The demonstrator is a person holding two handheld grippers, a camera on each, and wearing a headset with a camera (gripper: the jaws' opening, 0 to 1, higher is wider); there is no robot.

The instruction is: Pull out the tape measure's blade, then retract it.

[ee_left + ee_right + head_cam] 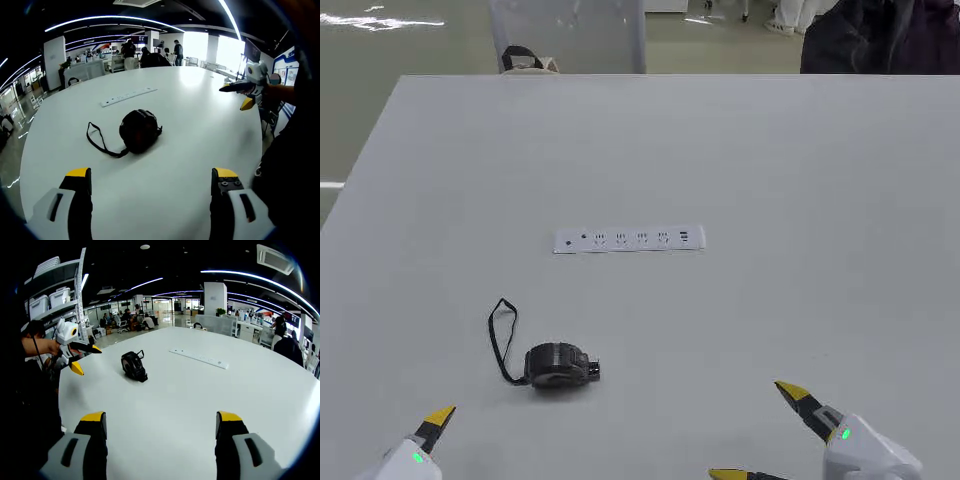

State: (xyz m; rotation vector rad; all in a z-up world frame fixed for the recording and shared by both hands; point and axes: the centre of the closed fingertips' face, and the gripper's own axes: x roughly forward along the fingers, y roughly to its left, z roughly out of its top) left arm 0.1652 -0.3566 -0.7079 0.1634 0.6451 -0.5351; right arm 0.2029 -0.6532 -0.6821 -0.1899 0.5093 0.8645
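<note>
Currently left gripper (152, 173) and right gripper (161, 416) are both spread wide, holding nothing; tape measure (558, 365) lies untouched on table (770, 150), near power strip (630, 239).

White left tool (152, 173), right tool (161, 416), yellow-tipped black jaws

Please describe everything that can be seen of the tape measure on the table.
The tape measure is a small, rounded black case, plastic by its look. Its blade is not drawn out; a short tab sticks out at one end. A thin black wrist strap leaves the other end and lies in a loop. It rests on the white table, on the near side of the power strip; nothing else touches it.
</note>
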